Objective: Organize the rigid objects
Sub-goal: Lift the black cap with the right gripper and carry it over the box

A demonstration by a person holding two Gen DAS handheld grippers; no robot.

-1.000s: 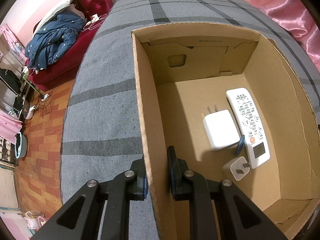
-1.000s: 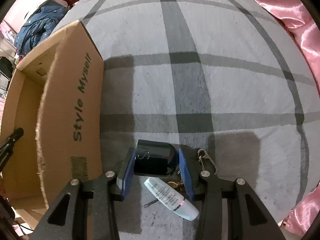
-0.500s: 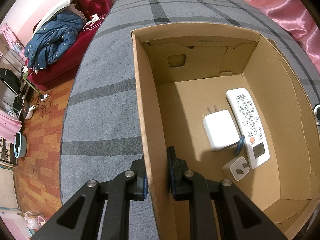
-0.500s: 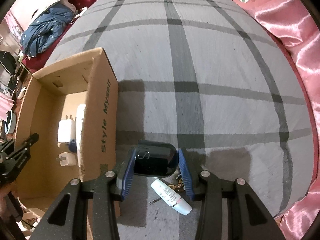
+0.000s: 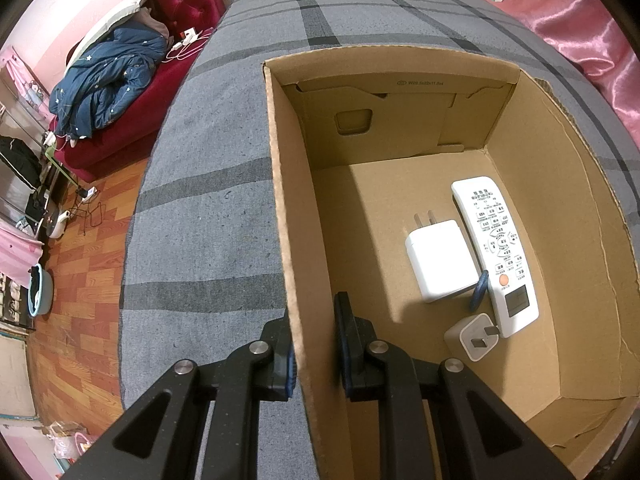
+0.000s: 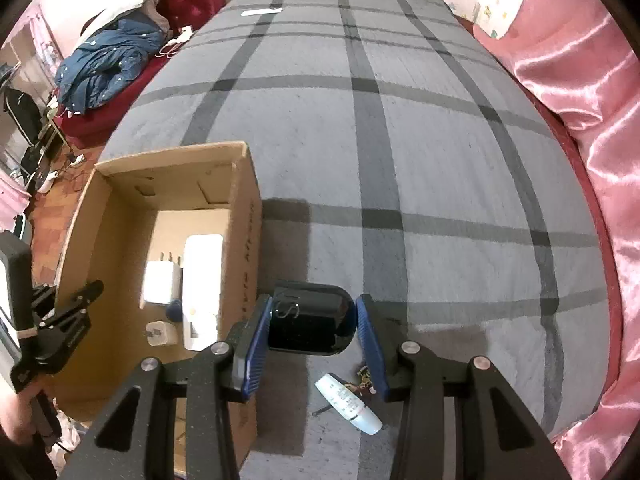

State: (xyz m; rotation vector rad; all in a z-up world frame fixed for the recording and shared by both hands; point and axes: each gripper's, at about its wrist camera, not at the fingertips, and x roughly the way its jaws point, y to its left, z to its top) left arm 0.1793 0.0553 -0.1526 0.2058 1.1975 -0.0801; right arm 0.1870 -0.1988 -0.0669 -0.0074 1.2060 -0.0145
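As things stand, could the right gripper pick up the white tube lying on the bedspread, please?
Probably not yet: the right gripper is shut on the black case, so its jaws are full. The white tube lies uncovered just below it; once the case is dropped in the cardboard box, nothing blocks it.

Glossy black rounded case (image 6: 312,326): lifted above bedspread. Cardboard box (image 5: 592,280): open, holding white remote (image 5: 494,252), two white chargers (image 5: 440,260).

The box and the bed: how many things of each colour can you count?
White: 4, the remote, big charger, small charger in the cardboard box, plus the tube on the bed.
Black: 1, the case in the right gripper.
Blue: 1, a small piece.
Total: 6.
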